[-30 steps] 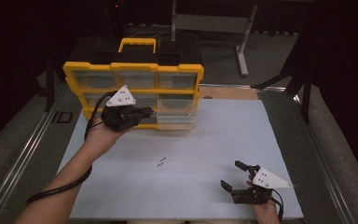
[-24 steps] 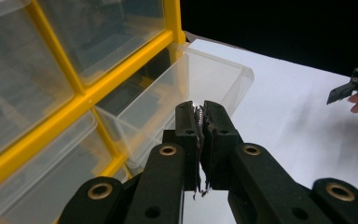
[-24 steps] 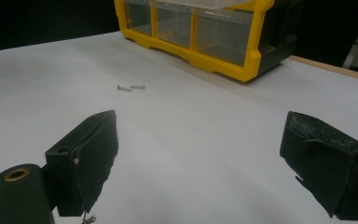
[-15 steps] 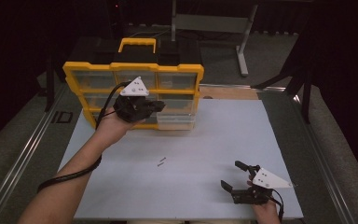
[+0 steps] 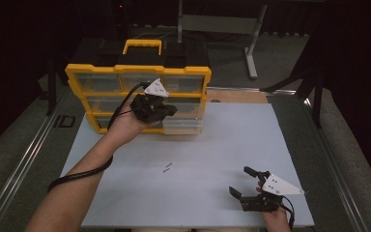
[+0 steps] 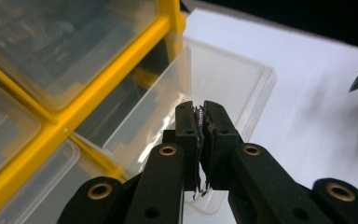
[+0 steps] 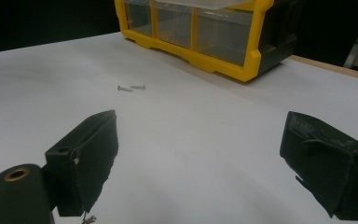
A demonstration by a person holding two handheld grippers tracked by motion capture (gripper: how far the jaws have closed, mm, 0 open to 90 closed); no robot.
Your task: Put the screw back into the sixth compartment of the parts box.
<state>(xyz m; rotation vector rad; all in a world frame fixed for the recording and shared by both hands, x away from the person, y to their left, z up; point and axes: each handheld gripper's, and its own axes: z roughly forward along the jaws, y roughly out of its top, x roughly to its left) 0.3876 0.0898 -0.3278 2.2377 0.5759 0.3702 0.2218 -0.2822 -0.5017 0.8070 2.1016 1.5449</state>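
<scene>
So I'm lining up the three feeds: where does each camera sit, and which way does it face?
High view: above the person's side, facing forward and down on the white table; both forearms show.
Left gripper view: on the left gripper, facing the pulled-out clear drawer.
Right gripper view: on the right gripper, facing the two screws.
All share the yellow organizer.

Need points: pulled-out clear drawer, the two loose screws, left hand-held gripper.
Clear drawer (image 6: 223, 81), left gripper view, back wall.
Screws (image 5: 167, 167), high view, on the pair.
Left hand-held gripper (image 6: 202, 122), left gripper view, between shut fingertips.
</scene>
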